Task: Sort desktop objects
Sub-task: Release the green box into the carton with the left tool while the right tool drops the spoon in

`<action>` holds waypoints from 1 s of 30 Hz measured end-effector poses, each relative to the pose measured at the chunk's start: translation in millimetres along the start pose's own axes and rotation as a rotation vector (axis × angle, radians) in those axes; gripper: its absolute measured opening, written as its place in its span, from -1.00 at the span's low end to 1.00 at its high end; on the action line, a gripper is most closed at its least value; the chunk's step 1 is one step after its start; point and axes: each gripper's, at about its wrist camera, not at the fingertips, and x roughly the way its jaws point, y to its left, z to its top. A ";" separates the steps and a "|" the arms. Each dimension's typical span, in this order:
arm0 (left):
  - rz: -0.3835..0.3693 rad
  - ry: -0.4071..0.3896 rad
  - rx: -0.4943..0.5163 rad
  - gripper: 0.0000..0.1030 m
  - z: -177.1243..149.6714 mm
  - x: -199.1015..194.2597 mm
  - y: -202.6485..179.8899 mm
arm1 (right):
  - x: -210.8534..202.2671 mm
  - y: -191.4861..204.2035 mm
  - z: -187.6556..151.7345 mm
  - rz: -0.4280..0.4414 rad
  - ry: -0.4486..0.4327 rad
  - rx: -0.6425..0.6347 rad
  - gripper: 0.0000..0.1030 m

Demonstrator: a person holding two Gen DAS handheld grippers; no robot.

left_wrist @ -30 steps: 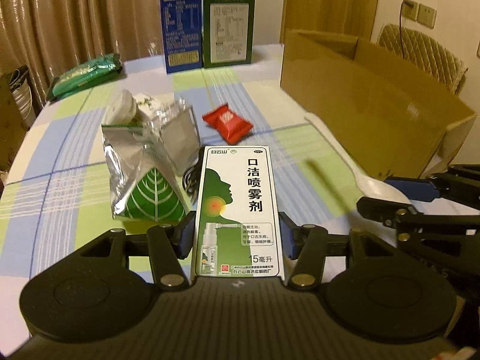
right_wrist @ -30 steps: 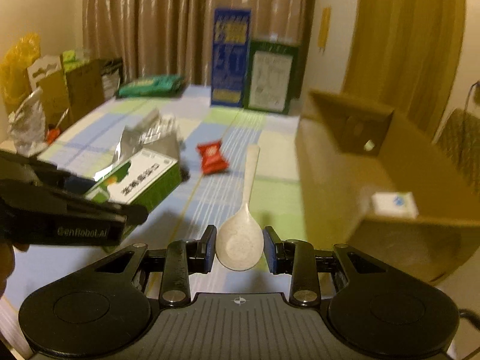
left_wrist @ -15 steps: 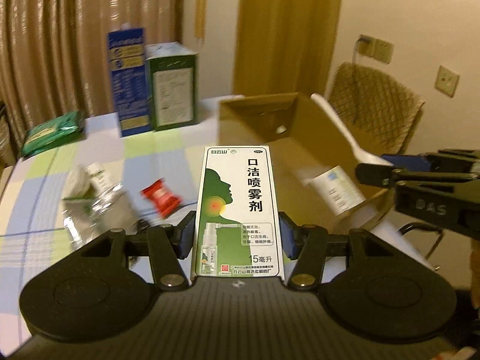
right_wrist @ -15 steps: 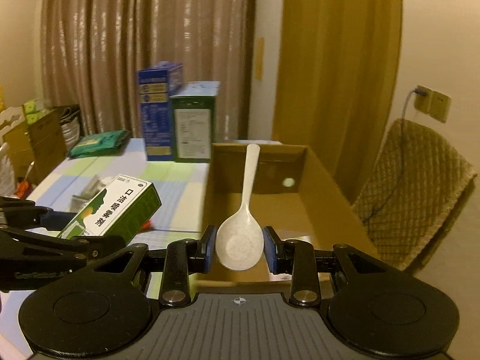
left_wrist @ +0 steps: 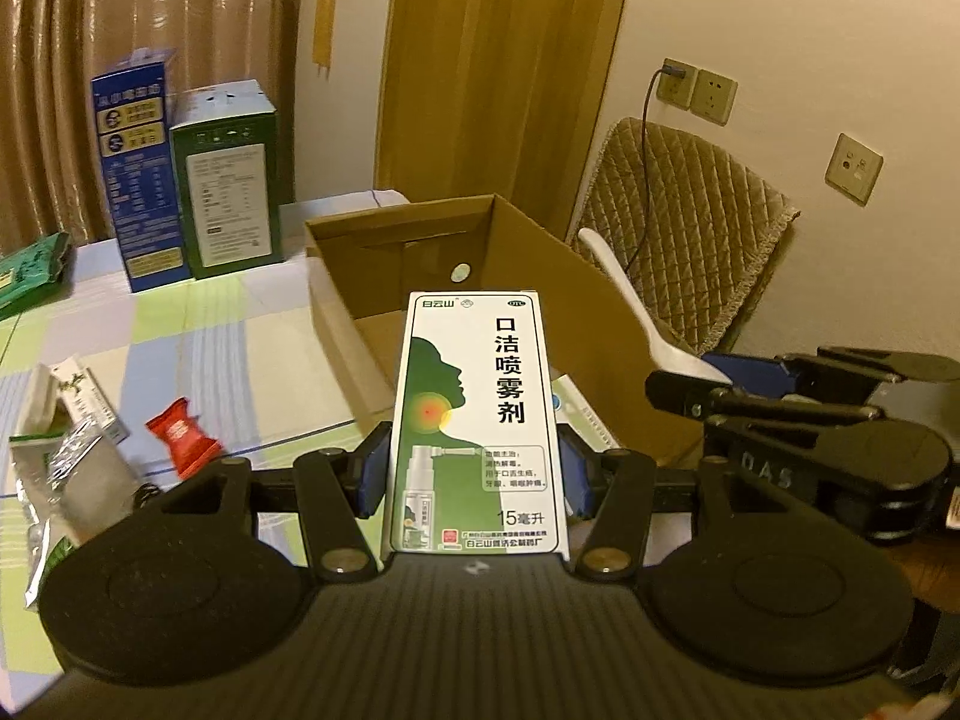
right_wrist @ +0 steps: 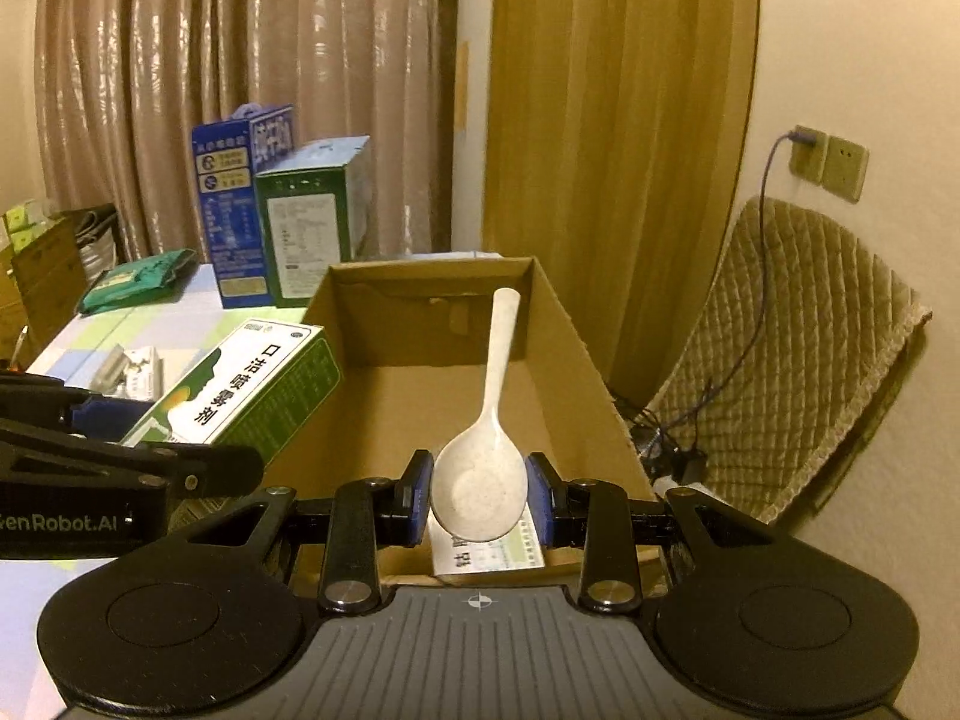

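- Spoon (right_wrist: 480, 480): bowl clamped in right tool (right_wrist: 479, 498), handle pointing straight ahead over the open carton (right_wrist: 591, 360).
- Spray box (left_wrist: 477, 420): gripped lengthwise by left tool (left_wrist: 474, 477), carton directly ahead and below.

Pleated brown curtains (right_wrist: 240, 90) hung behind the surface (left_wrist: 240, 330), which wore a checked cloth of blue, green and white. A mustard drape (right_wrist: 612, 150) covered the corner. A quilted chair (left_wrist: 690, 240) stood against the cream wall, below sockets (left_wrist: 696, 90) with a cable (right_wrist: 765, 192) plugged in. Another wall plate (left_wrist: 853, 169) sat further right.
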 end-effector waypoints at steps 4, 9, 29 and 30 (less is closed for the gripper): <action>-0.005 0.012 0.002 -0.02 5.5 13.1 -4.5 | 7.7 -6.8 -0.7 -0.003 0.009 0.011 -0.41; -0.024 0.018 -0.015 -0.02 9.2 26.2 -5.8 | 14.0 -10.8 0.0 -0.008 0.019 0.015 -0.41; 0.014 -0.038 -0.086 0.15 4.2 6.8 26.6 | 29.2 0.7 2.5 0.014 0.002 0.019 -0.41; 0.016 -0.037 -0.089 0.15 2.6 5.3 28.8 | 30.8 -0.1 3.3 0.015 -0.002 0.027 -0.34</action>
